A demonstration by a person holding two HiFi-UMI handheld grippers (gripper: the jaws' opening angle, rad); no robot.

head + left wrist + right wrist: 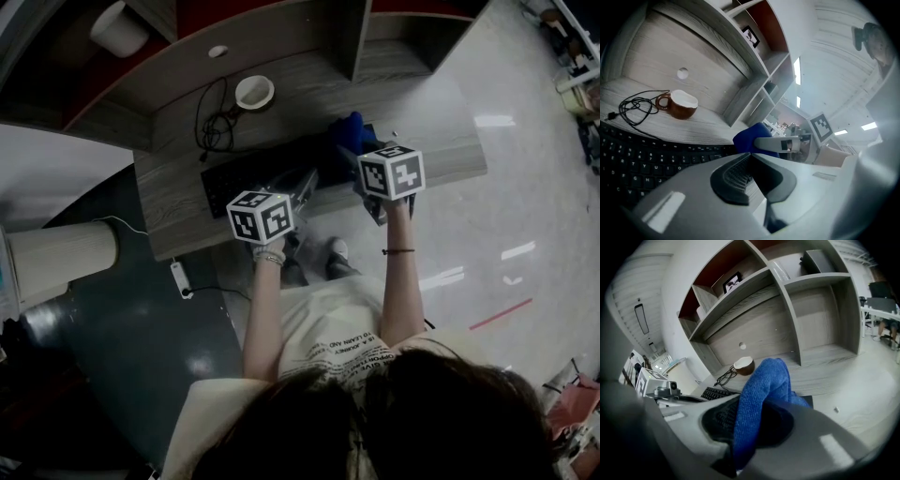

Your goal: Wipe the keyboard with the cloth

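A black keyboard lies on the grey wooden desk. My right gripper hangs over the keyboard's right end, shut on a blue cloth that bulges up out of the jaws. The cloth also shows as a blue lump in the head view. My left gripper hovers above the keyboard's middle, and its jaws meet at the tip with nothing between them. In the left gripper view the keyboard spreads out at lower left and the cloth sits just ahead.
A brown cup with a white inside stands behind the keyboard, next to a coiled black cable. Shelving rises at the desk's back. A power strip lies on the floor at the left. The person's feet are under the desk edge.
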